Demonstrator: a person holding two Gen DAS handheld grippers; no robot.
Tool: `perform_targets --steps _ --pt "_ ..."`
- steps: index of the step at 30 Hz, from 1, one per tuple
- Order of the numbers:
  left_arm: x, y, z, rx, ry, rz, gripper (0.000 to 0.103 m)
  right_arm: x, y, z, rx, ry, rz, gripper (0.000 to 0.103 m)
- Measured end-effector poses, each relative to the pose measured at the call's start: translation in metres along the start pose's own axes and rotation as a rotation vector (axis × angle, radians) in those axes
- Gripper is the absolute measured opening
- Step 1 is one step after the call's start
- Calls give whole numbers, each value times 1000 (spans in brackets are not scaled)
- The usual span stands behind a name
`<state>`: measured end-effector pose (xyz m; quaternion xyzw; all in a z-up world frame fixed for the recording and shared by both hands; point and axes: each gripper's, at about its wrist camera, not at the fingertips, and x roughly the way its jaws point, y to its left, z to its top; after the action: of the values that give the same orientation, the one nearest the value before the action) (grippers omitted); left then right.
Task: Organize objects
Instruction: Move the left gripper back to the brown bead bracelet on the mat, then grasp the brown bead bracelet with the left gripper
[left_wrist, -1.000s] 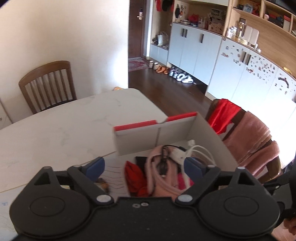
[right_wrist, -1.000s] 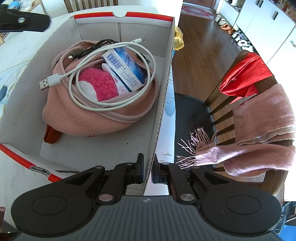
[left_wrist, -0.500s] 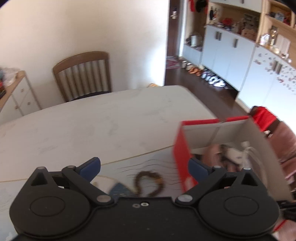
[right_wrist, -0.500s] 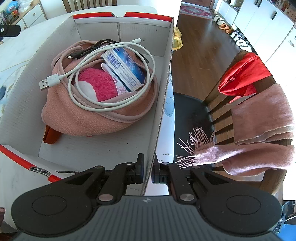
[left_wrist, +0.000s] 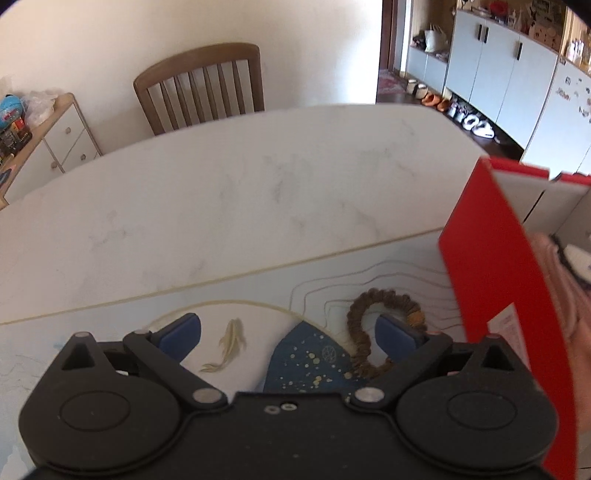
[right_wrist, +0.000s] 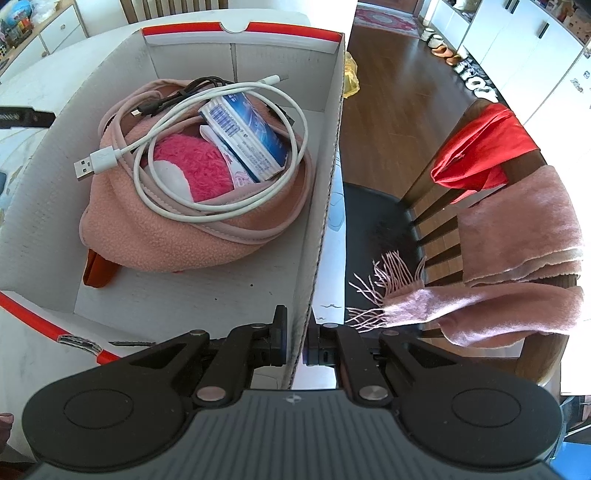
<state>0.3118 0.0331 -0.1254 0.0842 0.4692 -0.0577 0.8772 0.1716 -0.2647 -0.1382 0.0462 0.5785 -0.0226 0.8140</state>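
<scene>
A red-and-white cardboard box (right_wrist: 321, 229) stands on the table, and my right gripper (right_wrist: 294, 341) is shut on its right wall near the front corner. Inside lie a pink fleece hat (right_wrist: 166, 236), a coiled white USB cable (right_wrist: 155, 146), a black cable (right_wrist: 192, 88), a blue-and-white carton (right_wrist: 243, 136) and a pink fluffy item (right_wrist: 195, 166). In the left wrist view the box's red outer side (left_wrist: 491, 266) is at the right. A brown bead bracelet (left_wrist: 364, 317) lies on a printed mat (left_wrist: 314, 354) beside it. My left gripper (left_wrist: 288, 332) is open above the mat, its right finger (left_wrist: 397, 334) over the bracelet's loop.
A wooden chair (left_wrist: 201, 86) stands at the table's far side, a drawer cabinet (left_wrist: 48, 147) to its left. Right of the box, another chair (right_wrist: 424, 229) carries a pink fringed scarf (right_wrist: 517, 258) and a red cloth (right_wrist: 484, 151). White cupboards (left_wrist: 498, 66) line the far wall.
My left gripper has swung left out from above the box and come down over the mat, bringing the bracelet between its fingers. The right gripper and the box have stayed put.
</scene>
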Motion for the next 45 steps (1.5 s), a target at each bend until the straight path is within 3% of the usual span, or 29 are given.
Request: perform_targets --steps 8,17,23,27,37,45 --pt "23 -9 -9 14 48 -21 96 -2 2 0 6 3 -9 6" --pt "32 -14 -14 7 63 -30 79 -2 2 -1 9 6 -10 6" --pt "28 -19 -11 9 56 -69 44 -3 3 -2 7 4 -14 6" --pt "25 -24 -10 16 57 -93 11 -4 4 -2 7 3 -14 6" --pt "4 -23 -11 27 15 -95 7 -5 3 0 -3 -3 -11 6" --pt "-39 -16 -9 15 -71 -151 6 -5 2 -1 -8 -6 -5 6"
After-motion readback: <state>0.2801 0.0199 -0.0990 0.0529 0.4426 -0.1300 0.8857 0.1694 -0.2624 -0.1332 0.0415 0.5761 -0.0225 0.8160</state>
